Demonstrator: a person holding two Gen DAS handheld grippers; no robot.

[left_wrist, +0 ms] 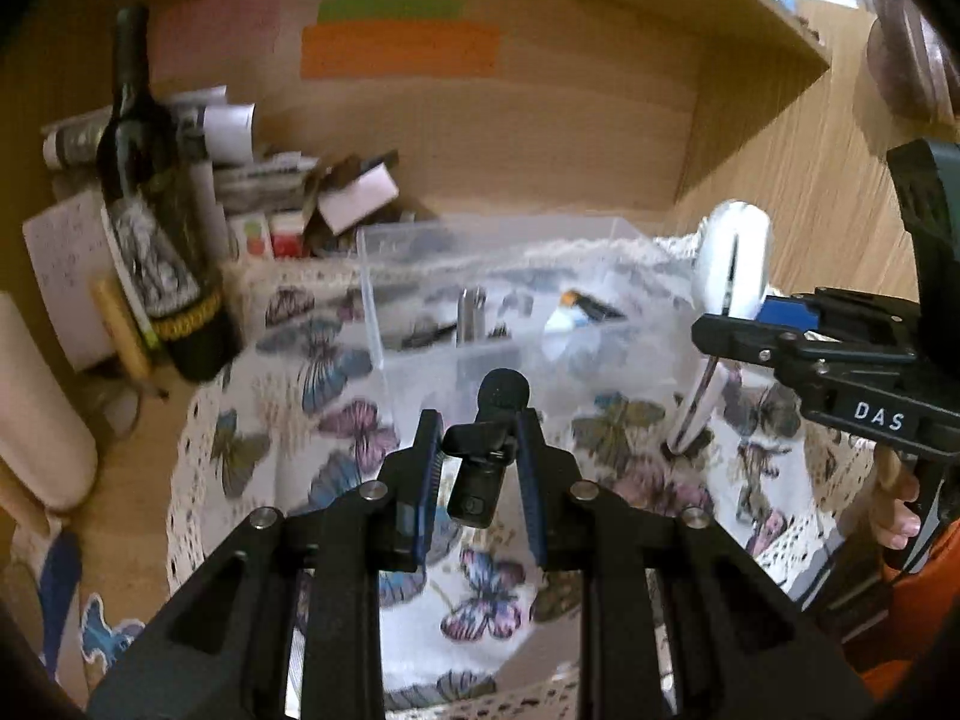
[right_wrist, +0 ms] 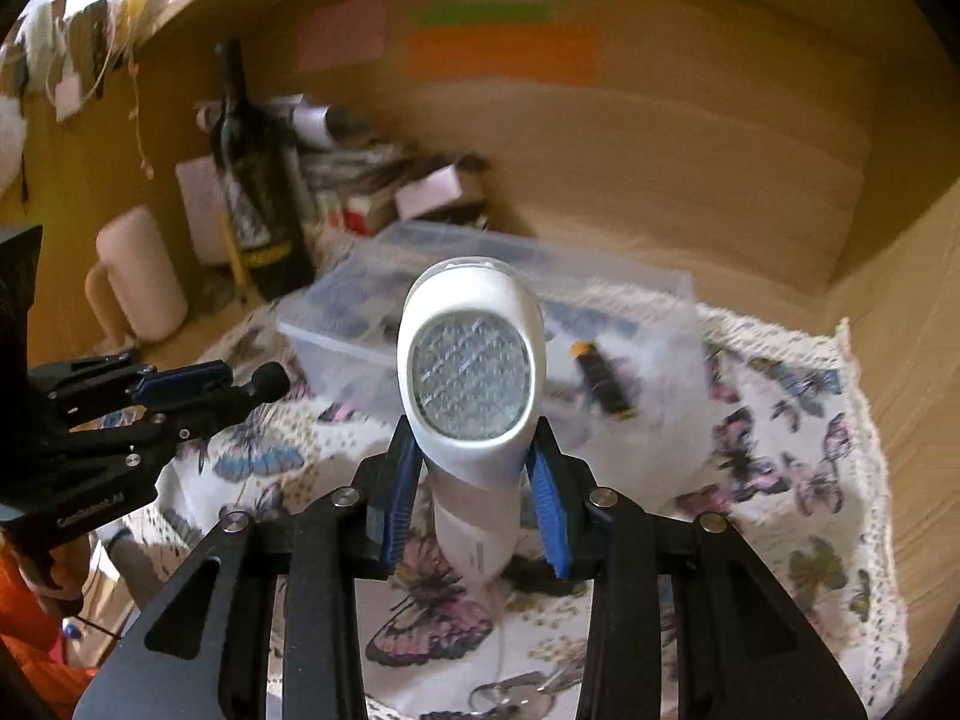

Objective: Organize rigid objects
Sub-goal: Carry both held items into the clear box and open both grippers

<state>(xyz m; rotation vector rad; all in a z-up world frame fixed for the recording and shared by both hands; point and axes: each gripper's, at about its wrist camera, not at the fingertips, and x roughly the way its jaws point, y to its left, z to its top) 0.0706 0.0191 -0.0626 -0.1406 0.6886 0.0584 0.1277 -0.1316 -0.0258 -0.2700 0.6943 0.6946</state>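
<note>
A wood-grain alcove with a curved shelf edge closes in the scene, and on its back wall hang flat paper rectangles in pink, green and orange (left_wrist: 401,51). The desk below is spread with a white lace-edged cloth (right_wrist: 798,420) printed with blue, pink and olive butterflies. The landmark is a clear, thin-walled plastic box (left_wrist: 375,300) standing on the cloth; blurred inside it lie a short metal cylinder (left_wrist: 470,313), a dark stubby piece with an orange end (right_wrist: 603,381) and other small dark items too smeared to name. Left of the box stands a dark glass wine bottle (left_wrist: 150,204) with a black-and-white patterned label and a yellow band, and behind it lies a heap of rolled papers and small cardboard cartons. In front of the box, the left gripper (left_wrist: 480,450) has its ribbed blue pads closed narrowly on a small black microphone with a rounded foam head (left_wrist: 503,391) and a boxy matte body. Right of the box and raised above the cloth, the right gripper (right_wrist: 474,480) clamps the slim neck of a smooth white plastic fabric shaver (right_wrist: 471,372), whose oval face carries a glinting perforated metal mesh. A bunch of metal keys (right_wrist: 528,699) lies on the cloth at the near edge.
</note>
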